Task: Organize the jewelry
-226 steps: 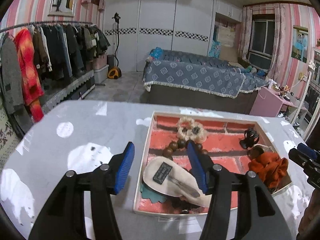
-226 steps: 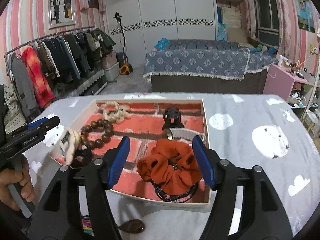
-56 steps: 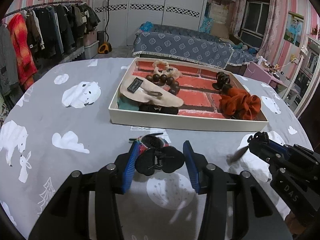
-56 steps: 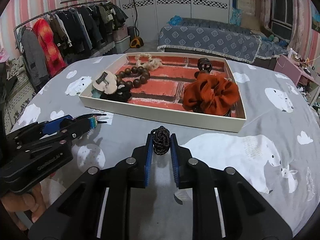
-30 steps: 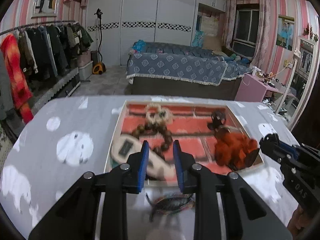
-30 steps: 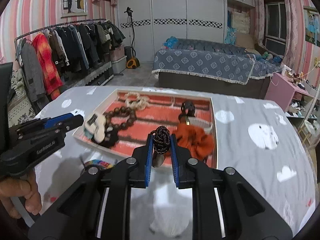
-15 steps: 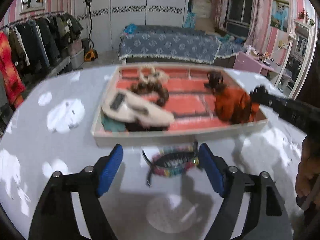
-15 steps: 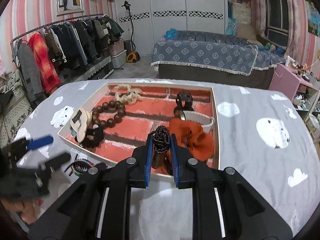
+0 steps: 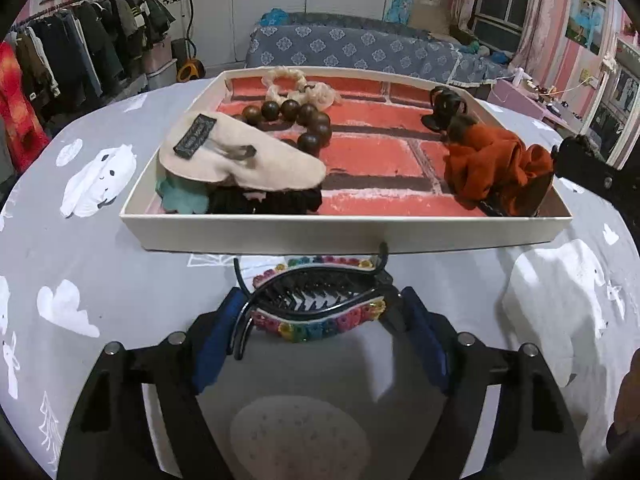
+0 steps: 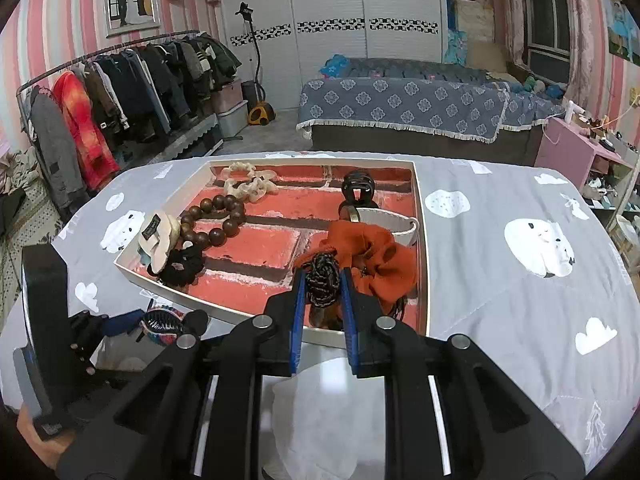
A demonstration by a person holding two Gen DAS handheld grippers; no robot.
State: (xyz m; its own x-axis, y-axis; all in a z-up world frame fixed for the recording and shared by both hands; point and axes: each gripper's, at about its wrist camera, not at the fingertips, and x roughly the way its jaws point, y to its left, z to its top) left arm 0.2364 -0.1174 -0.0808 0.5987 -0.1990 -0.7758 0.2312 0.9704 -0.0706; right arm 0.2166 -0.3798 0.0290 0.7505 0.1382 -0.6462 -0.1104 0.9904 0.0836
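- Left wrist view: the left gripper (image 9: 316,330) is seen in the lower centre of the frame, its jaws spread wide after having just been opening, with a rainbow-trimmed hair clip (image 9: 316,300) lying between them on the grey tablecloth (image 9: 120,288).
- The blue pads (image 9: 210,338) are set at either end of the clip, apparently so that it can be taken lengthwise; whether they already press on it cannot be told, so no grip is claimed.
- The clip is found just in front of the near wall of the tray (image 9: 344,236), outside it, which is judged to be why it is being approached.
- In the tray, a cream hair piece (image 9: 240,156) is laid at centre left over dark items, a bead bracelet (image 9: 296,120) is placed behind it, and an orange scrunchie (image 9: 496,168) is set at the right.
- Right wrist view: the right gripper (image 10: 323,284) is shown at lower centre, closed narrowly on a black braided hair tie (image 10: 322,280).
- The tie is held over the near right part of the tray (image 10: 422,240), beside the scrunchie, presumably for release there.
- The clip and the other gripper are seen at the lower left.
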